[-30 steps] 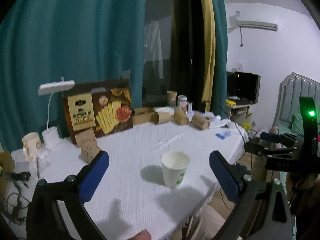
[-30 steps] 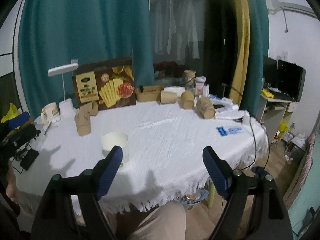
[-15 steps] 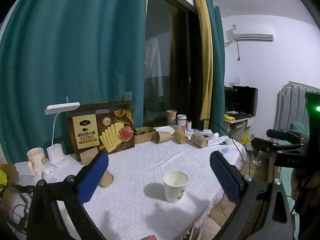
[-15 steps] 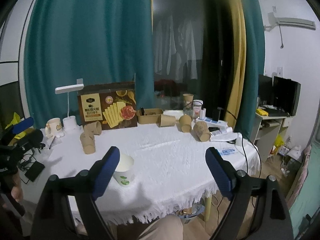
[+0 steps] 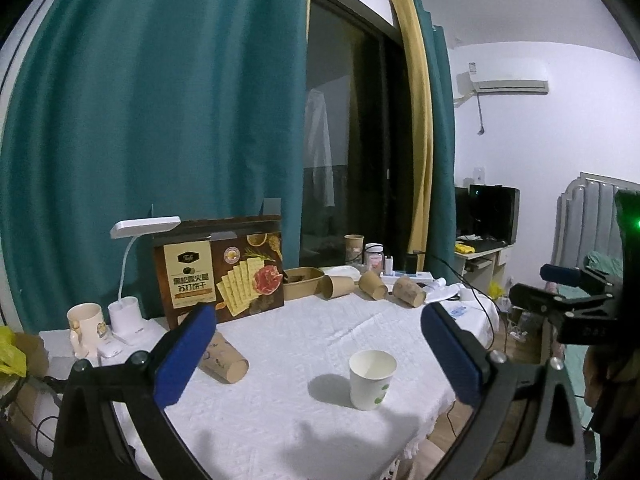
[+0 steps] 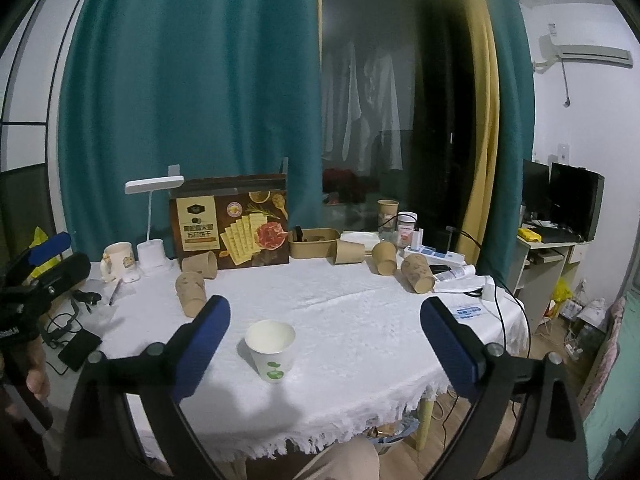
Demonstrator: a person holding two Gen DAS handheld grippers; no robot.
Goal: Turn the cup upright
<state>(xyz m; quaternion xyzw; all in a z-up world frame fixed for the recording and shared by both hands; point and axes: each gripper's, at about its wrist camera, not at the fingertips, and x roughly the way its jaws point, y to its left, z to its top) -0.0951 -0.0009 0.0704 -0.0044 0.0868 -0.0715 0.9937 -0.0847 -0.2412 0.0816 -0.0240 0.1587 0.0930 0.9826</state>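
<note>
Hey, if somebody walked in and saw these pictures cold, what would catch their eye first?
Probably the white paper cup standing upright, alone, near the front edge of the white table. Behind it, a big brown cracker box stands against the teal curtain, with brown paper cups lying tipped over around it. Both blue-padded hand-held grippers, left and right, hang open, holding nothing.

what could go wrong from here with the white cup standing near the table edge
The white cup stands upright, mouth up, close to the fringed edge of the table; a careless sweep by either gripper could knock it over or off. Both grippers, left and right, hold their jaws wide open and empty. Brown cups lie on their sides nearby and might roll if the cloth gets tugged.
</note>
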